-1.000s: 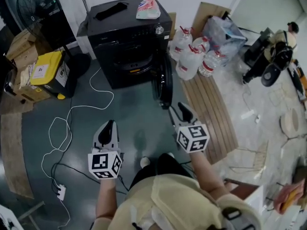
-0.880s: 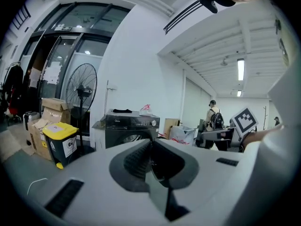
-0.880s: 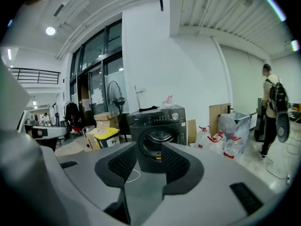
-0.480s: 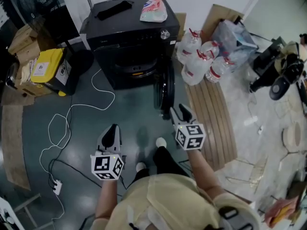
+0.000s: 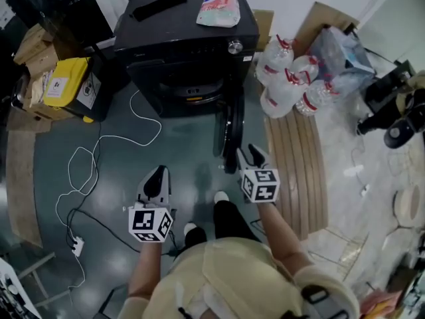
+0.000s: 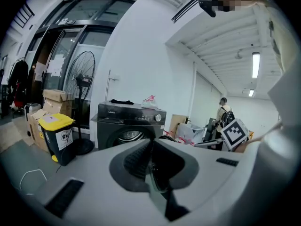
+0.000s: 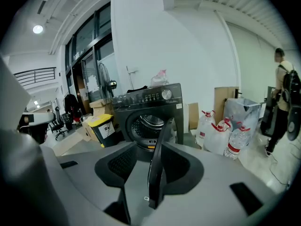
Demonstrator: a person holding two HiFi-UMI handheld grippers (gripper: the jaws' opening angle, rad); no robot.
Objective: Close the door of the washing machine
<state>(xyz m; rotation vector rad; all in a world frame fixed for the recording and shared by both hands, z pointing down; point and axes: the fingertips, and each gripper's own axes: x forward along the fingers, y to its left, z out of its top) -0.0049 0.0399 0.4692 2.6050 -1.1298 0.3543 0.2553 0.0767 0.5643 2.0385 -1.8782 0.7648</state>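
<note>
- Currently, the washer point(image 5: 179, 45) stands at 12 o'clock in the head view, with its drum mouth uncovered.
- Door point(image 5: 230, 135): open, swung out edge-on toward 6 o'clock from the washer's right side.
- Right gripper point(image 5: 249, 155): jaws apart, just beside the door's free edge, at the door's 5 o'clock. In the right gripper view the door edge lines up with the gap. Contact cannot be told.
- Left gripper point(image 5: 154, 178): jaws together, nothing held, at the door's 8 o'clock, well apart from it.
- Bottles point(image 5: 289, 82) at 2 o'clock; bin point(image 5: 56, 85) at 10 o'clock.
</note>
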